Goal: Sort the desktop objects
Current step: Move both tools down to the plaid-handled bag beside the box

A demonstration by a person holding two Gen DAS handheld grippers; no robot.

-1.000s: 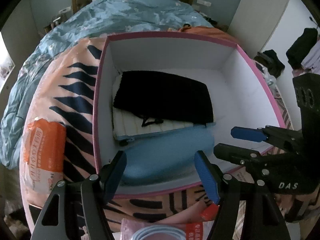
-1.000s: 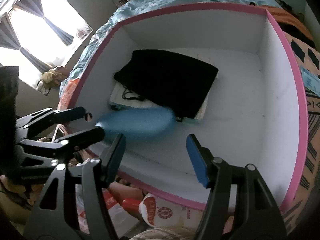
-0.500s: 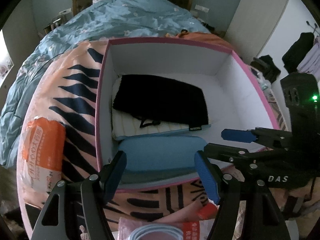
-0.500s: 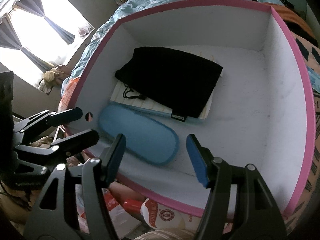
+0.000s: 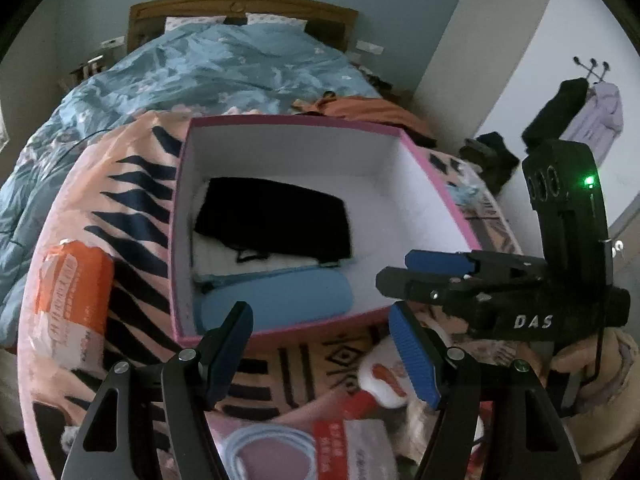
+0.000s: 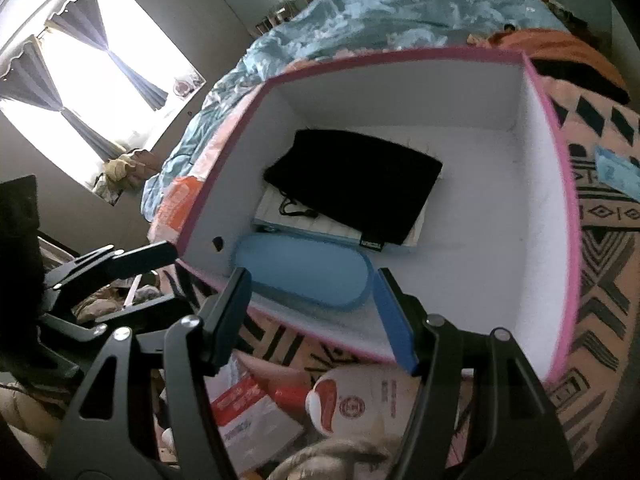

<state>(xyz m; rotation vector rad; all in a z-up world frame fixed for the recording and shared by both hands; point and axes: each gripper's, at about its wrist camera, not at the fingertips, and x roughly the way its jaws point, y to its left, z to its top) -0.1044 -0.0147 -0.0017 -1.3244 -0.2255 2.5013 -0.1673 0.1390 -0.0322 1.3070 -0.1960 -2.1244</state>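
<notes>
**A:** What are the two tools doing?

**B:** The left tool [image 5: 320,344] has its blue-padded jaws apart with nothing between them, and so does the right tool [image 6: 316,312]. Both hover over the near rim of a pink-edged box [image 6: 576,240], side by side and close together.

**A:** Where are the sorted things?

**B:** Inside the box. A blue oval case [image 6: 304,276] lies flat by the near wall. Just behind it a black drawstring pouch [image 6: 356,184] rests on a white ribbed pad [image 5: 208,256]. The box's right half is bare.

**A:** What could go wrong?

**B:** Unsorted clutter sits just below the tools, outside the box: a red-and-white packet [image 6: 256,412], a white bottle with a red cap [image 6: 344,404], a coiled cable [image 5: 268,452]. Reaching down, a jaw could catch the box rim and shift it on the soft patterned blanket [image 5: 132,216]. The tools could also knock into each other.
</notes>
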